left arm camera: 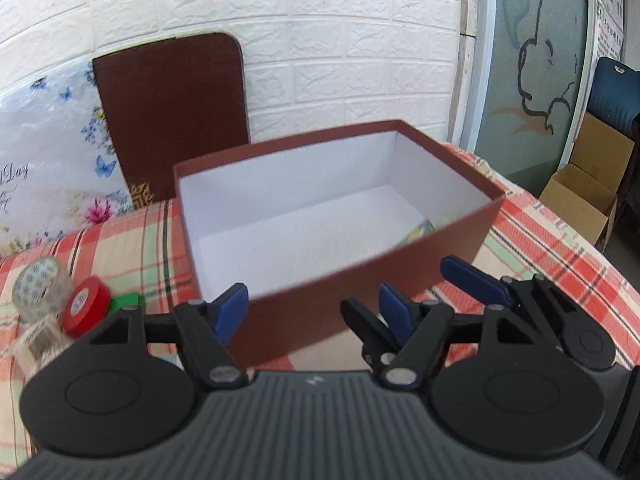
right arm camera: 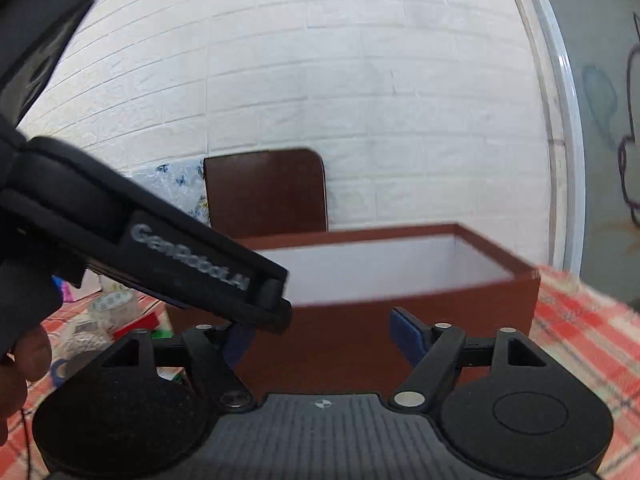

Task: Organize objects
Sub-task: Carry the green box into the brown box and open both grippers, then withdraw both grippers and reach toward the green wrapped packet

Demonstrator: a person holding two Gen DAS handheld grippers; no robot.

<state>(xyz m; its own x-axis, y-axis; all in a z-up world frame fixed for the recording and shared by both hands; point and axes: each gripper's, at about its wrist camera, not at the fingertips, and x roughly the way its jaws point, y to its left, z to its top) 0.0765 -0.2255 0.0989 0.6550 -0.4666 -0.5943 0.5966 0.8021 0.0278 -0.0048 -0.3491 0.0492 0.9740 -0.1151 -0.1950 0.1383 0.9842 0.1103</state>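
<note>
Hovering just in front of the near wall of the open reddish-brown box (left arm camera: 360,280), the left gripper (left arm camera: 312,312) has its blue-padded fingers (left arm camera: 230,312) spread wide with nothing between them. That box sits on a surface covered with a red, green and cream plaid cloth (left arm camera: 552,240); its inside is white, and a small greenish-yellow item (left arm camera: 420,232) peeks up from the floor of its right near corner, too hidden by the wall to name. To the left of the box, on the cloth, a clear patterned tape roll (left arm camera: 40,288) stands beside a red tape roll (left arm camera: 86,306), with a green piece (left arm camera: 126,302) just behind the red one and a clear packet (left arm camera: 38,340) in front of them. From the right wrist view, the right gripper (right arm camera: 324,338) also faces the box (right arm camera: 400,320) with its jaws wide apart and holding nothing; the black body of the left gripper crosses that view from the left. A dark brown board (left arm camera: 172,116) leans against the white brick wall (left arm camera: 320,40) behind the box, beside a floral bag (left arm camera: 48,160). A cardboard carton (left arm camera: 584,196) stands on the floor at right.
</note>
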